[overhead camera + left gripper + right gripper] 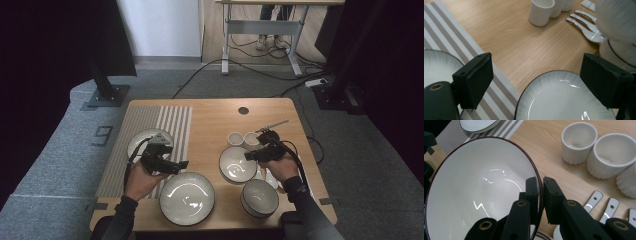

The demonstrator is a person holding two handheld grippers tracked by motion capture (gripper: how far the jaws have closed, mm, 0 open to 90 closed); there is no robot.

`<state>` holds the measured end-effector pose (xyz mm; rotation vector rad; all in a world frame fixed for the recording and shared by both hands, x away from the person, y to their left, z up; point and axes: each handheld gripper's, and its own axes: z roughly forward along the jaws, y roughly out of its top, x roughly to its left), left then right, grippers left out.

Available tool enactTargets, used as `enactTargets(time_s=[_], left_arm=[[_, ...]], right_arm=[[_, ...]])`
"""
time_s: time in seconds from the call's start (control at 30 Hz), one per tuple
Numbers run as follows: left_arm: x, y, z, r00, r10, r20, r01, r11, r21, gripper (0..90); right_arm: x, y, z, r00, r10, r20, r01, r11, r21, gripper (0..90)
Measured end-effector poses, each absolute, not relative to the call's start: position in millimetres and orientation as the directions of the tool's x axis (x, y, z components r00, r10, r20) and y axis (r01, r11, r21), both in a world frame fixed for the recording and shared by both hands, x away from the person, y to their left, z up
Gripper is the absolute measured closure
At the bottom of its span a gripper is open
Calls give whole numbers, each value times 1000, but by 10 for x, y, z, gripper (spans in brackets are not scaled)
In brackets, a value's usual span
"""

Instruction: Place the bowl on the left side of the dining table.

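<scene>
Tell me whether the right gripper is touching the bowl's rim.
Touching. The right gripper view shows the right gripper with its two jaws closed on the rim of the white bowl, one jaw inside and one outside.

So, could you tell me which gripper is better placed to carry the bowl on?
The right gripper: its jaws already pinch the bowl's rim, while the left gripper hangs open over the large plate.

White bowl (481,192) w/ dark rim, tilted, lifted over table, rim pinched in right tongs (541,192).
</scene>
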<state>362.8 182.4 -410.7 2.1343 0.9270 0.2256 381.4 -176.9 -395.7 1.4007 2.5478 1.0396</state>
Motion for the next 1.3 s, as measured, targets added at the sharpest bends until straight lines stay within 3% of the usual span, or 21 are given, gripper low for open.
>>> enactTargets(time_s=[0.7, 1.03, 1.3], left_arm=[[3842, 1313, -3779, 767, 630, -120, 528, -514, 676, 180], [3934, 1098, -3850, 787, 608, -102, 528, -580, 621, 318], [3996, 1009, -3991, 778, 617, -116, 561, -601, 569, 477]], right_arm=[[4030, -1392, -4086, -622, 743, 248, 722, 421, 548, 826], [4064, -1227, -4113, -644, 727, 240, 710, 449, 543, 826], [4067, -1132, -4100, -654, 720, 231, 700, 461, 545, 826]])
